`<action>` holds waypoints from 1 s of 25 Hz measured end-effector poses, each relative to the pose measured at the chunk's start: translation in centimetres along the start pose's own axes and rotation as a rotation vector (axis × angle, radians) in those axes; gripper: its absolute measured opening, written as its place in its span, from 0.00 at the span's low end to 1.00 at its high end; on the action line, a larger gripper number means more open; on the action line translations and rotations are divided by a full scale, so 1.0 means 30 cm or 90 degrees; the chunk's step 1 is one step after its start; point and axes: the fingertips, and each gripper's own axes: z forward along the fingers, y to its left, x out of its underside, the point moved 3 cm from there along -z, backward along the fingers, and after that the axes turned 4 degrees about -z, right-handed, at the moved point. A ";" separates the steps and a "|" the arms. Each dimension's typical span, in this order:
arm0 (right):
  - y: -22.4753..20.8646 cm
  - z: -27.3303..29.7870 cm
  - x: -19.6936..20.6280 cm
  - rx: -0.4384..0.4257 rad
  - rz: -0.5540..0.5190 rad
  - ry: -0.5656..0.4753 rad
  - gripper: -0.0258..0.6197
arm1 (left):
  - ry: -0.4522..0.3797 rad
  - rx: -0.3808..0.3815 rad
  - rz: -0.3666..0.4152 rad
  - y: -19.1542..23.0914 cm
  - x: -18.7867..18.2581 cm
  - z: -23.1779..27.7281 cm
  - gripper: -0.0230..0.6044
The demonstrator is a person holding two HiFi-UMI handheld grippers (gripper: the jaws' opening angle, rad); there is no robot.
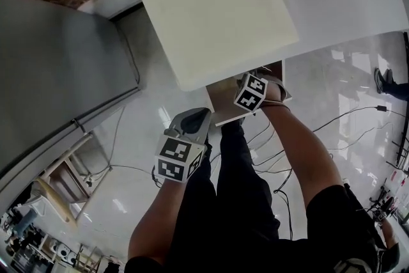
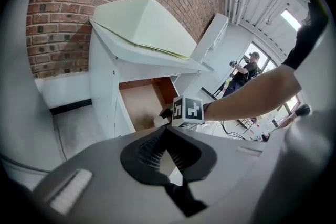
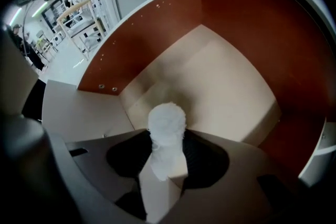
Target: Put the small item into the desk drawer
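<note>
A white desk (image 1: 217,3) with a cream top has its drawer (image 1: 223,104) pulled out; the drawer has a pale floor (image 3: 220,76) and a red-brown inner wall (image 3: 157,23). My right gripper (image 3: 167,140) hangs inside the drawer, shut on a small white fluffy item (image 3: 167,120) that stands out past the jaw tips, just above the floor. In the head view only its marker cube (image 1: 251,91) shows, at the drawer's mouth. The left gripper view catches the same cube (image 2: 188,110) and the white item (image 2: 159,120). My left gripper (image 1: 197,116) waits in front of the desk, jaws together and holding nothing (image 2: 164,132).
A large grey cabinet (image 1: 51,73) stands to the left of the desk, with a brick wall (image 2: 63,8) behind. Cables (image 1: 339,117) trail over the shiny floor on the right. A wooden frame (image 1: 61,182) sits lower left. A person (image 2: 251,63) stands far off.
</note>
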 end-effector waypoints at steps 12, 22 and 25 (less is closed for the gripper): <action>0.041 -0.185 0.030 -0.029 0.099 -0.030 0.35 | -0.008 0.008 -0.017 -0.032 -0.002 -0.056 0.05; 0.121 -0.653 0.089 0.052 0.407 -0.152 0.35 | -0.069 0.007 0.014 -0.071 -0.216 -0.253 0.05; 0.101 -0.789 0.081 0.090 0.450 -0.196 0.34 | -0.083 0.011 0.041 -0.076 -0.277 -0.306 0.05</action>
